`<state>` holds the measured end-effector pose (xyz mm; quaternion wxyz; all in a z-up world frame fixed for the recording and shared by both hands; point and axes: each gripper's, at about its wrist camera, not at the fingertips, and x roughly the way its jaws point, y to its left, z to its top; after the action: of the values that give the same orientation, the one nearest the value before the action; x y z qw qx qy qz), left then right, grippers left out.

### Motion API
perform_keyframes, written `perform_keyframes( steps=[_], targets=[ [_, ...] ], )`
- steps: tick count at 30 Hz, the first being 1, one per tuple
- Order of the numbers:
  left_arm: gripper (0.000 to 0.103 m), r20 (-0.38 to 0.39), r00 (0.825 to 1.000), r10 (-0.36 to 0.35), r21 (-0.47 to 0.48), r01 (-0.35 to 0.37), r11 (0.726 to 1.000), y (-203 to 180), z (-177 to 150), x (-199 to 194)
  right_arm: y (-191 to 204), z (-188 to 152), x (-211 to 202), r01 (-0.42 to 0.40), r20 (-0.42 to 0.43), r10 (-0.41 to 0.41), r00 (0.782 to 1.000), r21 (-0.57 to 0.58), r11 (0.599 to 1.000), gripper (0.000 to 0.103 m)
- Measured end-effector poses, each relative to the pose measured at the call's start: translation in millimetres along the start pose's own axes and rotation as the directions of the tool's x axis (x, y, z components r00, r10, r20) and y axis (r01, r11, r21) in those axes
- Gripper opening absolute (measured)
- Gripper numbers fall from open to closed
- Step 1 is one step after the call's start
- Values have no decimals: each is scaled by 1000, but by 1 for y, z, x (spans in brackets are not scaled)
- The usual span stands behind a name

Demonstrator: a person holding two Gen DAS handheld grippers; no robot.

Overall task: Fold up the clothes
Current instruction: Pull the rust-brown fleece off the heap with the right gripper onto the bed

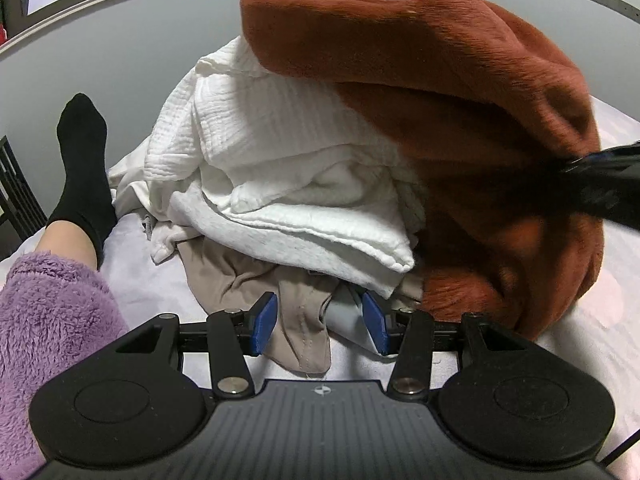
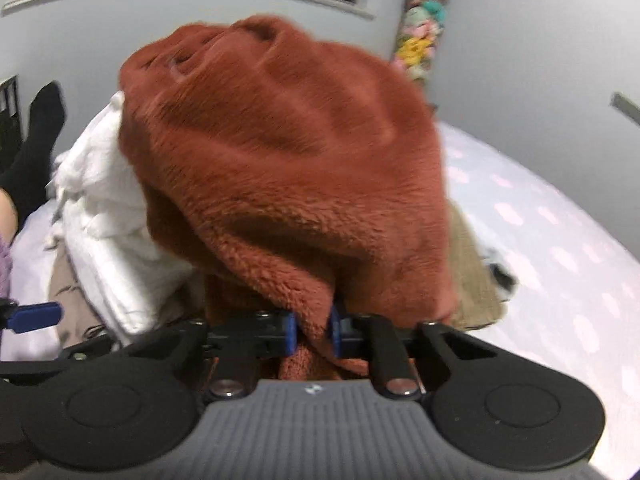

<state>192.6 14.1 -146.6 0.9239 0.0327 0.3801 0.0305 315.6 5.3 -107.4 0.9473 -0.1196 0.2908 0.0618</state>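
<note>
My right gripper (image 2: pixel 313 330) pinched the rust fleece (image 2: pixel 288 168), which hid most of the pile; left gripper (image 1: pixel 319 320) stood half open astride beige cloth (image 1: pixel 304 332), pads not pressing.

A rust-brown fleecy garment (image 2: pixel 280 168) is lying bunched on top of the heap, draping down its right side. Beneath it, a white crinkled cotton garment (image 1: pixel 256 152) is sitting crumpled, and a beige smooth-fabric garment (image 1: pixel 296 320) is spilling out from under both onto the bed.
</note>
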Motion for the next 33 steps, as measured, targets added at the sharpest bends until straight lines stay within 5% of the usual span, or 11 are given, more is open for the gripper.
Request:
perform_keyframes(
  steps=[8, 15, 22, 26, 33],
  targets=[
    [45, 21, 1000, 0, -8, 0, 1000, 2, 1, -15, -66, -11, -35, 211, -4, -214, 977, 162, 964, 11],
    [45, 50, 999, -22, 17, 21, 1000, -2, 2, -44, -104, -26, -94, 353, 33, -363, 931, 167, 921, 10],
    [45, 100, 993, -56, 63, 50, 997, -11, 4, -80, -143, -70, -154, 460, -33, -471, 882, 282, 842, 10],
    [45, 119, 989, -89, 96, 78, 992, -20, 2, -99, -164, -108, -198, 545, -90, -546, 833, 300, 782, 10],
    [45, 132, 980, -150, 198, 122, 973, -46, -11, -128, -215, -174, -282, 722, -236, -690, 685, 349, 597, 10]
  ],
)
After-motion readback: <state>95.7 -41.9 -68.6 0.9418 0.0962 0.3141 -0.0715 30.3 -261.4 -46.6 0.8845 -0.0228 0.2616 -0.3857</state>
